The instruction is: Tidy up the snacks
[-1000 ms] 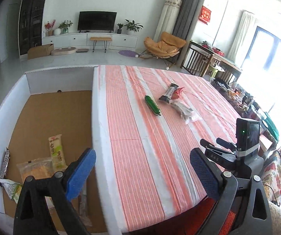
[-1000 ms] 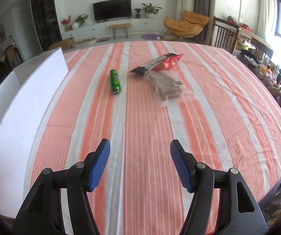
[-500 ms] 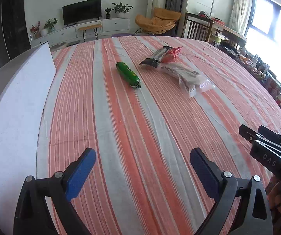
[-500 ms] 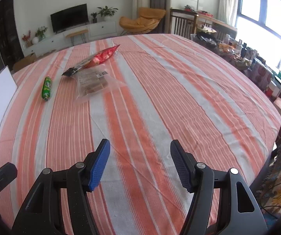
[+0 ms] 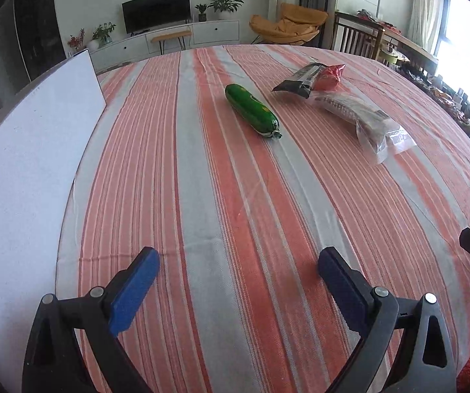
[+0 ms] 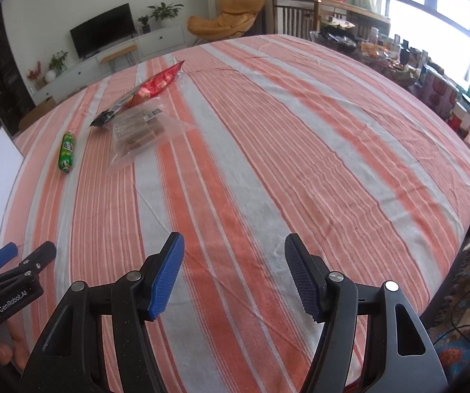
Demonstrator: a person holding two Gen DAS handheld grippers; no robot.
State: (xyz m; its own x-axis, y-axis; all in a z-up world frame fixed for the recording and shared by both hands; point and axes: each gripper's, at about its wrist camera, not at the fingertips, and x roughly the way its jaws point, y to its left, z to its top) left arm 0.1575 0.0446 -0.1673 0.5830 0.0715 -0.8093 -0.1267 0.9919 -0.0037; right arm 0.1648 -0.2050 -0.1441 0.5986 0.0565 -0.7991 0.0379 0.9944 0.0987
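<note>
Three snacks on the striped tablecloth (image 5: 202, 196), green sausage (image 5: 253, 111), red-and-black packet (image 5: 310, 77), clear bag (image 5: 366, 121), left gripper (image 5: 238, 262) wide apart and empty, right gripper (image 6: 235, 249) too

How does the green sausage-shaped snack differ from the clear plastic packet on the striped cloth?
The green snack is a round opaque tube; the clear packet is flat and shows brown contents. The green snack lies alone; the clear packet touches the red and black packet. The green snack lies nearer the white box wall. Both lie untouched on the cloth.
</note>
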